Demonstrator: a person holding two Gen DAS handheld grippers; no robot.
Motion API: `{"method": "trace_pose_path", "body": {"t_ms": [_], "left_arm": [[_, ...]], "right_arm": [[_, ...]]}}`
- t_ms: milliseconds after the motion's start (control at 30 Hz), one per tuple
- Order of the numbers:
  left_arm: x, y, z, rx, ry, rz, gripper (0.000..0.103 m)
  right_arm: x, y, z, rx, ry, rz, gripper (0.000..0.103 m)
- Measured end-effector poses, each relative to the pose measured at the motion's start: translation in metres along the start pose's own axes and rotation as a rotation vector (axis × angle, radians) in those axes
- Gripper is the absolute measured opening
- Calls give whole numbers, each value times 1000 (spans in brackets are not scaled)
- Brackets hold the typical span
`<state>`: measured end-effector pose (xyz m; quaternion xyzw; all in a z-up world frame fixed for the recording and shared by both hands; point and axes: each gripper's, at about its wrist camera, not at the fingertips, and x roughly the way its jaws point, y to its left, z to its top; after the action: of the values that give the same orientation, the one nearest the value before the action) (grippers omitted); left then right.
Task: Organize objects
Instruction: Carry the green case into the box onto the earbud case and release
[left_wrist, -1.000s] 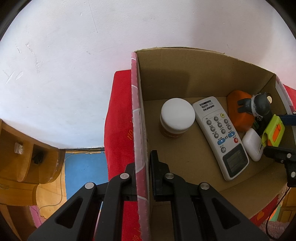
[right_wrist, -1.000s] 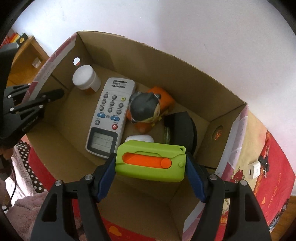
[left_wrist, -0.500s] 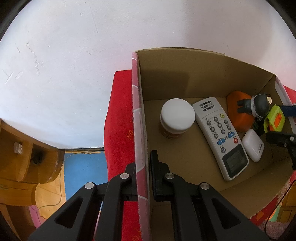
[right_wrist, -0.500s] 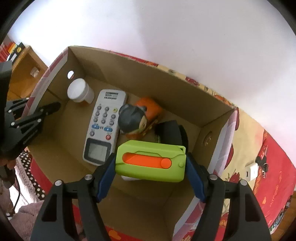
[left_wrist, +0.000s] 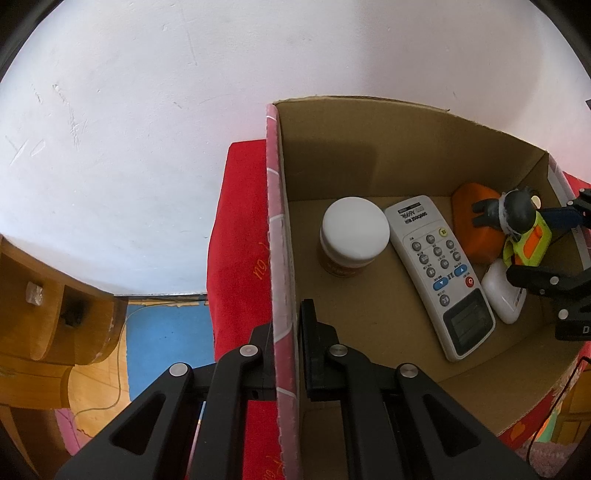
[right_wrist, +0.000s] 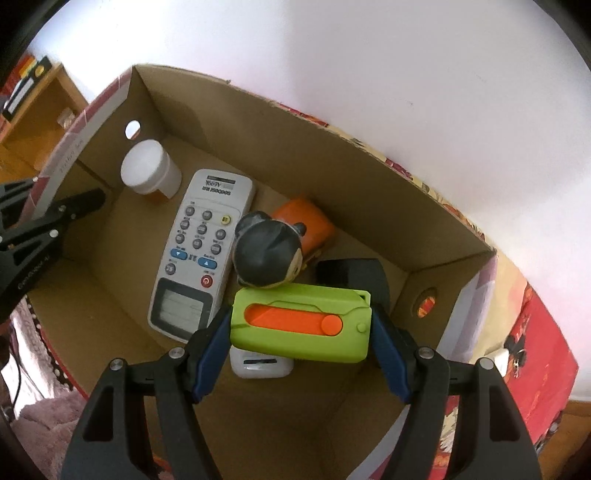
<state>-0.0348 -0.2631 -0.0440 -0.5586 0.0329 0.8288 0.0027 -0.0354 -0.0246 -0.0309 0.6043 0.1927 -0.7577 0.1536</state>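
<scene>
- The green case (right_wrist: 300, 325), with an orange slider on its face, is clamped end to end between the blue pads of the right hand-held gripper (right_wrist: 300, 341); the jaws stand wide because the case spans them lengthwise.
- The case hangs inside the box (right_wrist: 369, 177), above the floor and over the white charger (right_wrist: 260, 366), just in front of the figurine (right_wrist: 267, 254). Judgement: it is being positioned for release into a free spot.
- Contents on the box floor: remote (right_wrist: 201, 254), white-lidded jar (right_wrist: 147, 171), orange block (right_wrist: 306, 225) behind the figurine, and a black item (right_wrist: 360, 275) near the right wall.
- The left hand-held gripper (left_wrist: 286, 343) is closed on the box's left wall (left_wrist: 280, 258), one finger outside, one inside. Judgement: this grip steadies the box while the other side loads it.
- The box sits on a red cloth (left_wrist: 240, 240) against a white wall.
- Risk: releasing here may land the case on the charger or tip the figurine.
</scene>
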Motion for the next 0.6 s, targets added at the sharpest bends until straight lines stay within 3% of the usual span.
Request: {"method": "trace_pose_path", "body": {"t_ms": [600], "left_arm": [[11,6,-12,3,-7,-5,8]], "right_arm": [[11,9,-4,-22,16,-69,72]]}}
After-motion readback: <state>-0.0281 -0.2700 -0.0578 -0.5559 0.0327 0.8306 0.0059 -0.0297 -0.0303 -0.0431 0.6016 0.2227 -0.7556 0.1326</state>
